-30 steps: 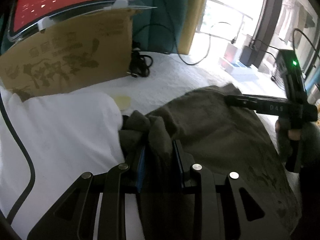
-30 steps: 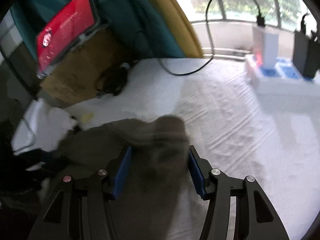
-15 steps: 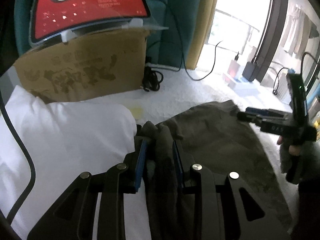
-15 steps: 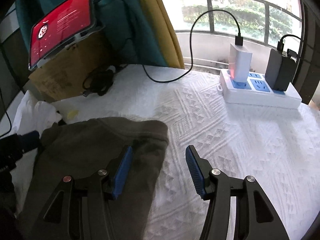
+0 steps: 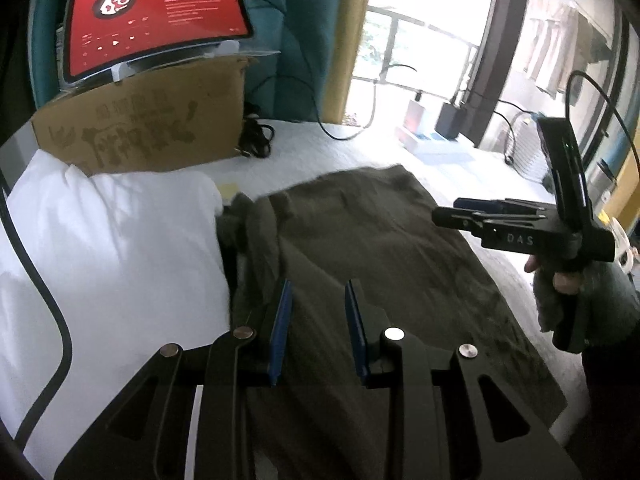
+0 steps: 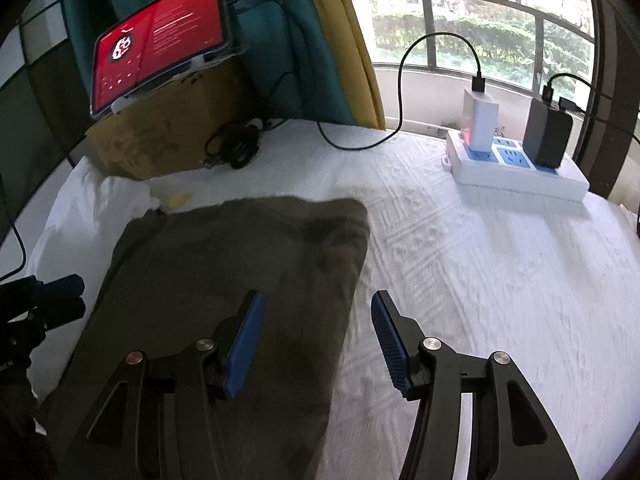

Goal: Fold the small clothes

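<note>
Olive garment [image 6: 240,264] lies flat; left gripper [image 5: 316,320] and right gripper [image 6: 316,340] fingers apparently released, grasping nothing

one dark olive-brown fabric garment [image 6: 240,272] lies on one white textured bedcover [image 6: 480,272]. one white folded cloth [image 5: 108,248] sits beside it. one brown printed cardboard box [image 5: 152,136] carries one tablet with a red screen [image 5: 156,20]. one white power strip with blue sockets [image 6: 520,176] holds two plugged chargers: one white block [image 6: 480,120] and one black block [image 6: 546,136]. one coiled black cable bundle [image 6: 236,148] lies near the box. one small yellow scrap [image 6: 178,199] lies by the white cloth. two black two-finger grippers with blue pads are in view, the left gripper [image 5: 318,312] and the right gripper [image 6: 318,332].
</note>
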Tool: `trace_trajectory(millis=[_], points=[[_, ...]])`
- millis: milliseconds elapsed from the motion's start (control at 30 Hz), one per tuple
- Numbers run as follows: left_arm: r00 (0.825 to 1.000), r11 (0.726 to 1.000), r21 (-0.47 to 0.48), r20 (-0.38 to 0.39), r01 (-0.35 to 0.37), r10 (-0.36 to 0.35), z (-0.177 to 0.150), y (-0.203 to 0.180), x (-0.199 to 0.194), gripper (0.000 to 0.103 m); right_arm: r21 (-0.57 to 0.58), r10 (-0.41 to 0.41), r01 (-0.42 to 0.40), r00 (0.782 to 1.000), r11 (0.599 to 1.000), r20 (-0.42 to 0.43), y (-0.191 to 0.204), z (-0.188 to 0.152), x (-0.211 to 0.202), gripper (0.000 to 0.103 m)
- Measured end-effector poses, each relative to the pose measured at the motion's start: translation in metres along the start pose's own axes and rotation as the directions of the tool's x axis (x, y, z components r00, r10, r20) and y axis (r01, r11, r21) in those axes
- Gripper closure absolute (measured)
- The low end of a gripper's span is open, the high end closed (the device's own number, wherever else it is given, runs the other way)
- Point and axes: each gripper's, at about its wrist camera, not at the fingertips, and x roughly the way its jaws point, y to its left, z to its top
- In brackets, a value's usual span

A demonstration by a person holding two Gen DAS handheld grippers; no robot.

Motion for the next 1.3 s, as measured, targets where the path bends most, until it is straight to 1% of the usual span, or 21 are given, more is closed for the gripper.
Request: trace_trajectory(millis=[200, 267, 300, 367, 500, 533, 633, 733, 800, 867, 967, 1067, 1133, 1300], points=[[1.0, 0.999, 0.035, -0.02, 0.02, -0.02, -0.016, -0.014, -0.008, 0.075, -0.009, 0.009, -0.009, 1.0, 1.0, -0.009, 0.008, -0.018, -0.011, 0.045], [0.999, 0.999, 0.043, -0.04, 0.027, -0.026, -0.022, -0.018, -0.008, 0.07, -0.015, 0.012, -0.012, 1.0, 1.0, -0.01, 0.016, -0.024, -0.015, 0.045], [0.998, 0.999, 0.047, -0.052, 0.027, -0.025, -0.026, -0.019, -0.007, 0.07, -0.017, 0.013, -0.013, 1.0, 1.0, -0.011, 0.018, -0.027, -0.017, 0.045], [0.996, 0.998, 0.054, -0.084, 0.017, -0.013, -0.033, -0.022, -0.003, 0.07, -0.02, 0.017, -0.017, 1.0, 1.0, -0.014, 0.024, -0.032, -0.021, 0.045], [0.993, 0.998, 0.059, -0.113, -0.021, 0.027, -0.045, -0.023, 0.002, 0.07, -0.027, 0.032, -0.032, 0.999, 0.999, -0.023, 0.034, -0.043, -0.028, 0.045], [0.993, 0.998, 0.055, -0.112, -0.024, 0.03, -0.048, -0.021, 0.003, 0.069, -0.027, 0.034, -0.034, 0.999, 0.999, -0.025, 0.036, -0.046, -0.03, 0.045], [0.996, 1.0, 0.027, -0.093, 0.0, 0.003, -0.055, -0.012, 0.005, 0.069, -0.029, 0.033, -0.034, 0.999, 0.999, -0.031, 0.038, -0.053, -0.033, 0.045], [0.996, 0.999, 0.036, -0.084, -0.016, 0.019, -0.057, -0.013, 0.001, 0.066, -0.034, 0.027, -0.028, 0.999, 0.999, -0.037, 0.038, -0.061, -0.035, 0.045], [0.997, 0.999, 0.037, -0.077, -0.023, 0.026, -0.06, -0.012, -0.001, 0.066, -0.045, 0.005, -0.007, 0.999, 0.999, -0.043, 0.038, -0.068, -0.036, 0.045], [0.996, 0.999, 0.032, -0.079, -0.042, 0.044, -0.06, -0.009, 0.0, 0.058, -0.041, -0.016, 0.014, 0.999, 0.999, -0.047, 0.033, -0.075, -0.037, 0.045], [0.996, 0.999, 0.013, -0.078, -0.033, 0.034, -0.061, -0.004, -0.003, 0.058, -0.028, -0.028, 0.027, 0.999, 0.999, -0.046, 0.026, -0.083, -0.042, 0.045], [0.995, 0.998, 0.014, -0.079, -0.056, 0.057, -0.061, -0.008, -0.008, 0.058, -0.025, -0.042, 0.041, 0.998, 0.999, -0.038, 0.021, -0.089, -0.05, 0.045], [0.996, 0.998, 0.02, -0.066, -0.063, 0.064, -0.062, -0.011, -0.015, 0.058, -0.028, -0.055, 0.054, 0.998, 0.998, -0.03, 0.02, -0.093, -0.056, 0.045], [0.999, 0.999, 0.041, -0.03, -0.031, 0.032, -0.066, -0.027, -0.034, 0.058, -0.033, -0.06, 0.059, 0.998, 0.998, -0.007, 0.021, -0.099, -0.074, 0.045]])
